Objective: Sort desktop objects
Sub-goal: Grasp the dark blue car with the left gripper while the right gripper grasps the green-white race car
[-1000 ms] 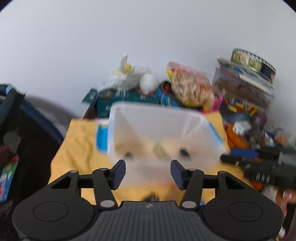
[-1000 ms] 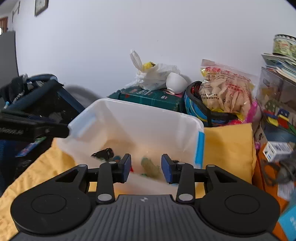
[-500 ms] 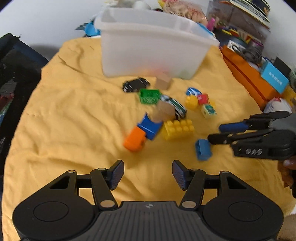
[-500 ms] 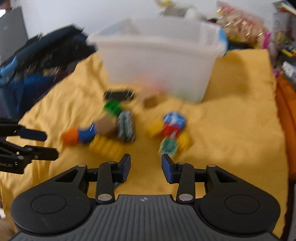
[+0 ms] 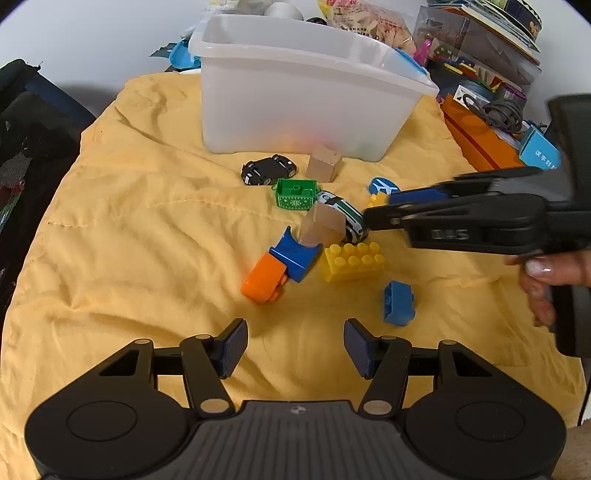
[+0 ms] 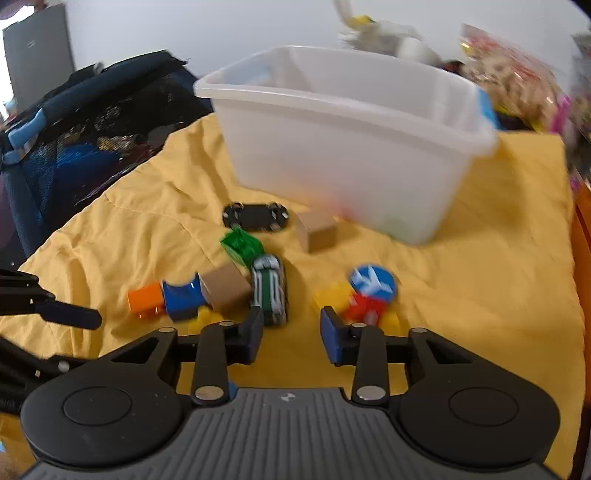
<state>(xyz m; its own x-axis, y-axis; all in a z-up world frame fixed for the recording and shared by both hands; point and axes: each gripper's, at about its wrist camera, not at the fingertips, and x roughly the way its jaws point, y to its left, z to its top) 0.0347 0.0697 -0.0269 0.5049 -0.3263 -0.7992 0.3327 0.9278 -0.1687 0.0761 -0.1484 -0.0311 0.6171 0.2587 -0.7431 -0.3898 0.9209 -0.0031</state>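
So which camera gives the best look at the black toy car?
The left wrist view: the black toy car is sharp, its windows and wheels clear. The right wrist view shows it blurred, a flat dark shape.

Plain white wall (image 5: 110,33) behind everything, evenly lit, daylight look. Work surface covered by wrinkled yellow cloth (image 5: 129,229). Dark blue and black mesh-sided frame (image 6: 74,122) at left edge of the cloth, contents unclear. Grey door or cabinet panel (image 6: 37,51) far left in right wrist view. Clutter along back wall: white plastic bag (image 6: 380,29), snack bag (image 5: 373,22), clear box of coloured pieces (image 5: 476,51) with books stacked on top. Orange box (image 5: 476,136) at right of cloth, cables on it.
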